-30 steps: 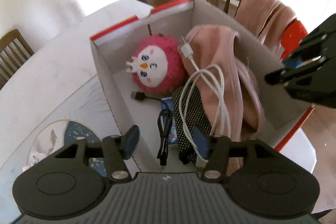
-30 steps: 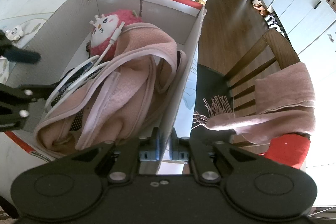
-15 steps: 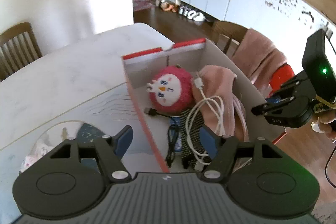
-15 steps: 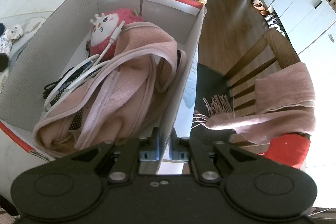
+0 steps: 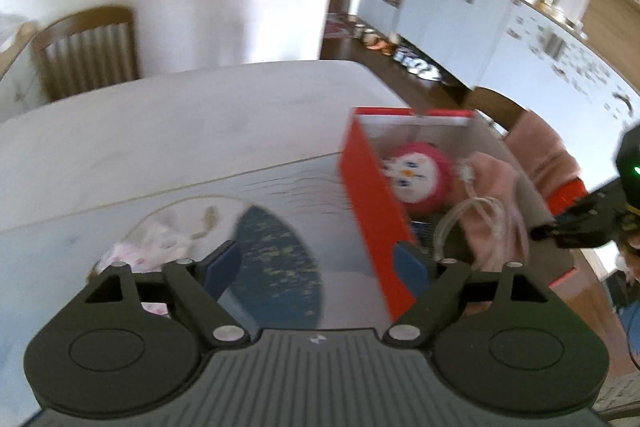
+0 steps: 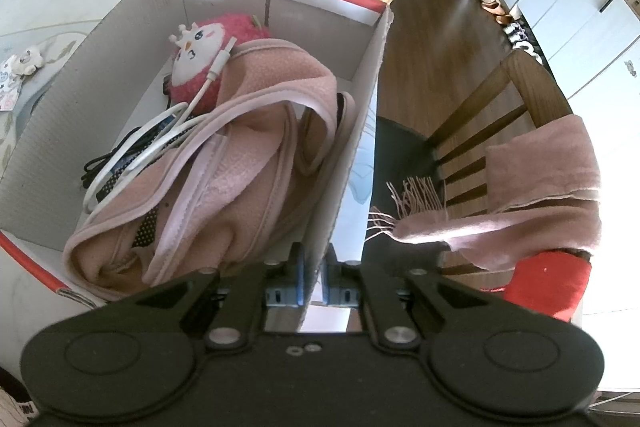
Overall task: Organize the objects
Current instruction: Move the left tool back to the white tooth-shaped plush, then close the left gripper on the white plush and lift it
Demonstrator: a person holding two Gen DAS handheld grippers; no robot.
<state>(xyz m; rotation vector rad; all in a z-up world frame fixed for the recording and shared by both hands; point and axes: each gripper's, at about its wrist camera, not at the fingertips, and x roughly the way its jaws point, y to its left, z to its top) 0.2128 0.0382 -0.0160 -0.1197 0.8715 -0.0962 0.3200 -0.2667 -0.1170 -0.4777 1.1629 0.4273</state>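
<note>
A red and white cardboard box (image 6: 362, 99) stands on the table. It holds a pink plush toy (image 6: 208, 55), a pink fleece cloth (image 6: 240, 179), a white cable (image 6: 160, 143) and a black cable (image 6: 104, 163). My right gripper (image 6: 313, 277) is shut on the box's right wall near its front corner. My left gripper (image 5: 316, 267) is open and empty, raised above the table to the left of the box (image 5: 368, 187). The plush (image 5: 416, 179) and the cloth (image 5: 492, 203) show in the left wrist view, blurred. The right gripper (image 5: 576, 231) shows at the right edge there.
A round printed mat (image 5: 248, 239) lies on the table (image 5: 160, 139) left of the box, with a small pale object (image 6: 24, 61) on it. A wooden chair (image 6: 480, 123) draped with a pink scarf (image 6: 532, 195) stands right of the table. Another chair (image 5: 86, 47) stands at the far side.
My left gripper has pulled up and back out of the box and swung left, staying open. My right gripper has stayed shut on the box wall without moving.
</note>
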